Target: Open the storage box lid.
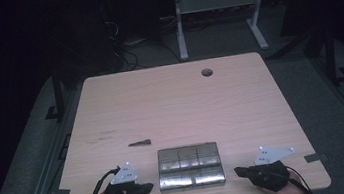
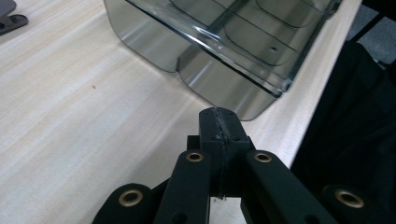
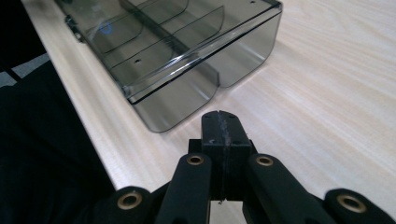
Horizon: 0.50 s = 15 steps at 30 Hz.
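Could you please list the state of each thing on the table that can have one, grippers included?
Clear compartment box: lid shut, flat on the table, between the two grippers, touched by neither.
Left gripper: shut, nothing held, pointing at the box's end.
Right gripper: shut, nothing held, pointing at the box's other end.
Small dark object: lying loose on the table, beyond the box.

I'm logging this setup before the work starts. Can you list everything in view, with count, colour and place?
box: one, clear smoky grey, with compartments, lid shut, near edge of the table, between the two tongs.
small tool: one, dark, lying flat just beyond the box's left corner; what it is cannot be told.
table: one, light wood, with a round hole near the far right.
desk frame: one, white, on the floor beyond the table.
left tongs: one, black, shut, left of the box.
right tongs: one, black, shut, right of the box.
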Available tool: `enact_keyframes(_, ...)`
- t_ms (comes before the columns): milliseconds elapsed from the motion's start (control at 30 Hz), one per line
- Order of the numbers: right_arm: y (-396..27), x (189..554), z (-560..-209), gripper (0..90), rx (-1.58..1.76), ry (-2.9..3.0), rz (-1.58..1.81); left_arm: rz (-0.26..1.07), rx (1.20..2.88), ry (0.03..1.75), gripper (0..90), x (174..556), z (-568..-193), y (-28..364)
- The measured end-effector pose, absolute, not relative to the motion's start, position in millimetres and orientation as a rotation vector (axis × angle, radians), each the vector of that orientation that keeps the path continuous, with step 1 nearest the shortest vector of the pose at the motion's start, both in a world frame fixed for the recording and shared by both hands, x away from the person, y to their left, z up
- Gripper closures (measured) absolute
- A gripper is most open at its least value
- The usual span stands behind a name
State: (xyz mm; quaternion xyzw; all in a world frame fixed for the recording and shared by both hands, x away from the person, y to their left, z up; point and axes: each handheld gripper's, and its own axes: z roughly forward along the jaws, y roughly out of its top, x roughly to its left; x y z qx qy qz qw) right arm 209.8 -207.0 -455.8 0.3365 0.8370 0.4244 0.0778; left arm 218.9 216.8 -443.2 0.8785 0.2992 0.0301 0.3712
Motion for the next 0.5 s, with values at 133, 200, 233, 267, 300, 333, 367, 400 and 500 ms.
enact_keyframes(133,-202.4,208.8,-455.4,89.8,0.989,2.52,1.283,0.078,2.263,0.746,89.9,219.1,-442.9,215.3)
enact_keyframes(200,-200.2,208.7,-456.2,89.7,0.976,2.53,1.281,0.072,2.258,0.746,89.9,218.8,-444.0,213.6)
enact_keyframes(233,-199.2,208.3,-456.1,89.8,0.972,2.538,1.279,0.071,2.266,0.73,89.9,218.6,-444.2,213.0)
enact_keyframes(267,-198.0,208.2,-456.2,89.8,0.96,2.539,1.283,0.065,2.26,0.735,89.9,217.6,-444.1,211.8)
enact_keyframes(300,-197.3,207.9,-456.0,89.8,0.952,2.542,1.285,0.073,2.266,0.716,89.9,217.7,-443.7,211.2)
enact_keyframes(333,-196.1,207.3,-455.6,89.7,0.948,2.545,1.294,0.065,2.26,0.721,89.9,216.5,-442.9,210.0)
enact_keyframes(367,-195.2,207.0,-455.3,89.8,0.941,2.553,1.292,0.065,2.256,0.718,89.9,216.0,-442.3,209.0)
enact_keyframes(400,-193.9,206.4,-455.2,89.7,0.944,2.558,1.293,0.072,2.262,0.702,89.9,216.5,-441.6,208.7)
enact_keyframes(500,-191.8,206.0,-455.5,89.7,0.935,2.567,1.294,0.061,2.262,0.7,89.9,215.5,-441.6,207.1)
